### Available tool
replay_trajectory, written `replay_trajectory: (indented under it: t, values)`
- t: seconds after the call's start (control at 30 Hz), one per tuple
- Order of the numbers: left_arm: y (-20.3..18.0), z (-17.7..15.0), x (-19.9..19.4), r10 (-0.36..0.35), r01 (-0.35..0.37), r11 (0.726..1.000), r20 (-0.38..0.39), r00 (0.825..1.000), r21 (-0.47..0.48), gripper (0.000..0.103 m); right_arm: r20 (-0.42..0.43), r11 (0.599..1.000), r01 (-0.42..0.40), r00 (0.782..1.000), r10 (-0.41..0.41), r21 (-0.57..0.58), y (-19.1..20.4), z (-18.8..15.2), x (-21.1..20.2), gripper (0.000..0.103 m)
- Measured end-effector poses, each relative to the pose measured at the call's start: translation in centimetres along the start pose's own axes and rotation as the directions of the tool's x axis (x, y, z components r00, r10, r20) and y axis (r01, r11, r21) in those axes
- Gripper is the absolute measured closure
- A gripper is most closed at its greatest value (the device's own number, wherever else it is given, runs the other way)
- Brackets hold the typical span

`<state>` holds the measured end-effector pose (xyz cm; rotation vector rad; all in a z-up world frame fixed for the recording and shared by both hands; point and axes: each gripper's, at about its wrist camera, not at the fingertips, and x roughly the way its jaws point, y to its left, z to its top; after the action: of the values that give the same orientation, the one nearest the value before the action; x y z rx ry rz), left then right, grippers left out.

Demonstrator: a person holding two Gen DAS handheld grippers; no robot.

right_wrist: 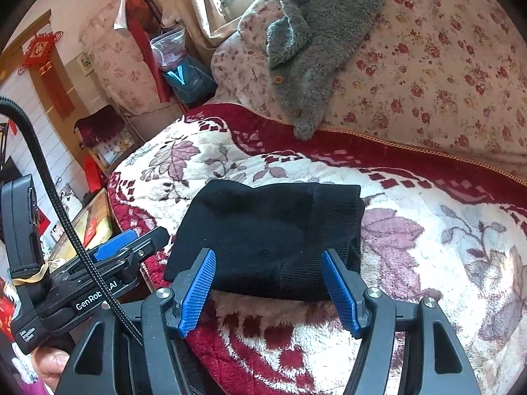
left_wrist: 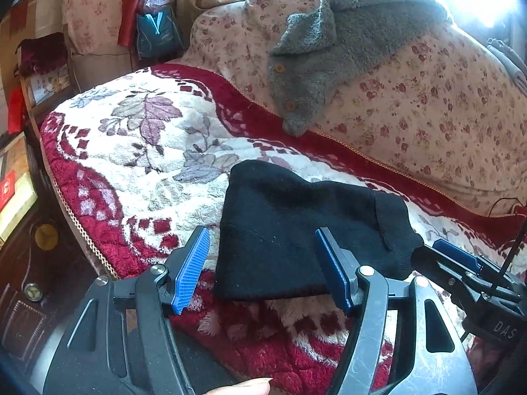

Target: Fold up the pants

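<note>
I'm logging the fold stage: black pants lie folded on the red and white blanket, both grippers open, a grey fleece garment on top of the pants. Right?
Not quite. The grey fleece garment lies on the floral cushion behind, apart from the black pants, as the right wrist view shows. The rest holds: blanket, left gripper and right gripper open.

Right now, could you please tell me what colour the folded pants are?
Plain black pants, seen best in the right wrist view.

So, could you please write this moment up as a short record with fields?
surface: red and white floral blanket on a bed
pants: black pants lying folded into a compact bundle
left gripper: left gripper open, holding nothing, at the bundle's near edge
right gripper: right gripper open, holding nothing, at the bundle's near edge
background: grey fleece garment draped over a floral cushion
</note>
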<state>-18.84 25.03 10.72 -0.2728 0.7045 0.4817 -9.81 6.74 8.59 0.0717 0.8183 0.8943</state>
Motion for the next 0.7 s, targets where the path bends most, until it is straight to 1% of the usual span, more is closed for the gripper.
replay_trajectory:
  t: [0.23,0.7]
  values:
    - [0.0,-0.3,0.2,0.012,-0.012,1.000,-0.015,1.000,-0.005,0.037,-0.007,1.000,-0.002,1.000,0.002,0.009,-0.1,-0.1,0.3,0.039]
    - [0.5,-0.3,0.8,0.021,-0.022,1.000,-0.016,1.000,-0.017,0.037,-0.021,1.000,-0.001,1.000,0.001,0.005,0.2,-0.1,1.2,0.039]
